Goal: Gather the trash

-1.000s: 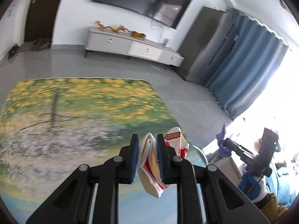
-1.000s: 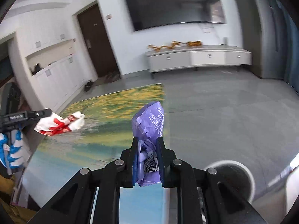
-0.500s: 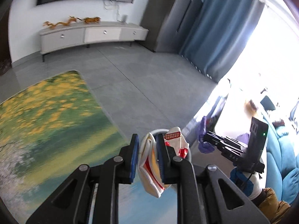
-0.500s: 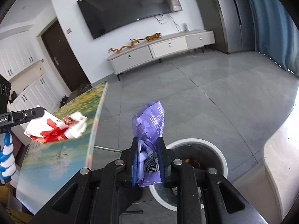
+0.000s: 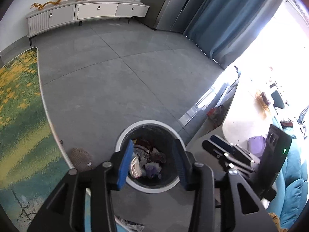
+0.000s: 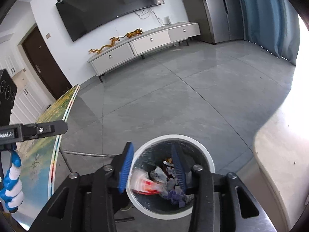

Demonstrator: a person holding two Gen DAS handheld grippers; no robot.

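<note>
Wrappers (image 6: 148, 185) lie crumpled in the white-rimmed bin (image 6: 209, 160).

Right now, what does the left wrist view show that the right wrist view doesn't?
Only the left wrist view: a brown knitted pouf beside the table, and the right hand-held gripper seen from outside, empty.
Only the right wrist view: the wall TV, the dark door, and the left hand-held gripper from outside.
Both: the white-rimmed trash bin with the wrappers inside, and the TV cabinet.
</note>
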